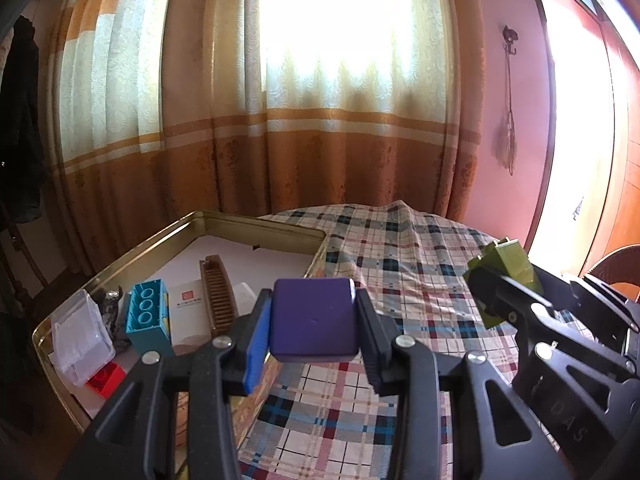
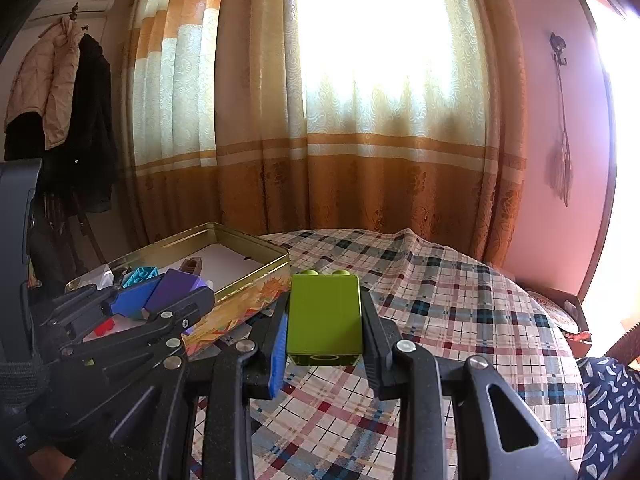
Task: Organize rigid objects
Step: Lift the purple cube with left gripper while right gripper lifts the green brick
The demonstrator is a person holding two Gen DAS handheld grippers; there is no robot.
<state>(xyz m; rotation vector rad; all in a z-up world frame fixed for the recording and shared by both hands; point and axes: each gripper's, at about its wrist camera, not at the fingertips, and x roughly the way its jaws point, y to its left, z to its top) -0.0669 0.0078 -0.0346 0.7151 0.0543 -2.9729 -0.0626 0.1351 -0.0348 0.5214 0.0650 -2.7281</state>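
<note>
Your L gripper (image 1: pixel 313 322) clamps purple plastic block (image 1: pixel 314 318), raised beside gold metal tin (image 1: pixel 264 226) at 10 o'clock. Your R gripper (image 2: pixel 325 320) clamps lime-green studded plastic brick (image 2: pixel 324 314) above plaid tablecloth (image 2: pixel 460 304).

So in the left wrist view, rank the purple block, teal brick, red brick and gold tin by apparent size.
1. gold tin
2. purple block, enlarged by nearness to the camera
3. teal brick
4. red brick, partly hidden, so unsure
</note>
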